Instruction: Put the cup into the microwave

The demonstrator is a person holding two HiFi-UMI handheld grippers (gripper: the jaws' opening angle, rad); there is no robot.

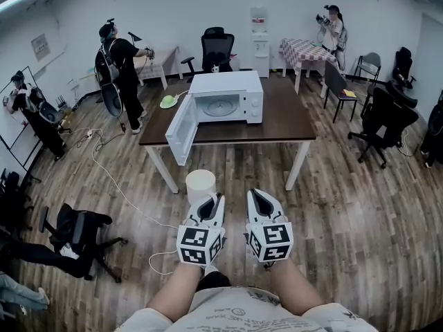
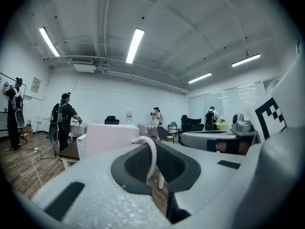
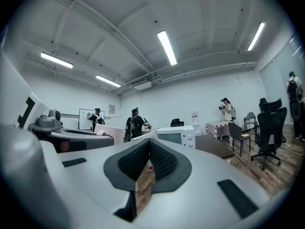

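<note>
A white microwave [image 1: 232, 97] stands on a dark table [image 1: 284, 123], its door [image 1: 181, 128] swung open toward the left. The white cup [image 1: 200, 184] hangs over the wooden floor, short of the table's near edge. My left gripper [image 1: 206, 203] is shut on it from behind. In the left gripper view a curved white part of the cup [image 2: 151, 152] is pinched between the dark pads. My right gripper [image 1: 261, 203] is beside it, a little to the right. Its pads [image 3: 162, 159] meet at the tips with nothing between them, and the microwave [image 3: 177, 135] lies ahead.
A green object [image 1: 168, 102] lies on the table left of the microwave. A white cable [image 1: 124, 199] runs across the floor at the left. Black office chairs [image 1: 379, 120] stand on the right, another lies tipped [image 1: 79, 230] at the left. Several people stand along the far walls.
</note>
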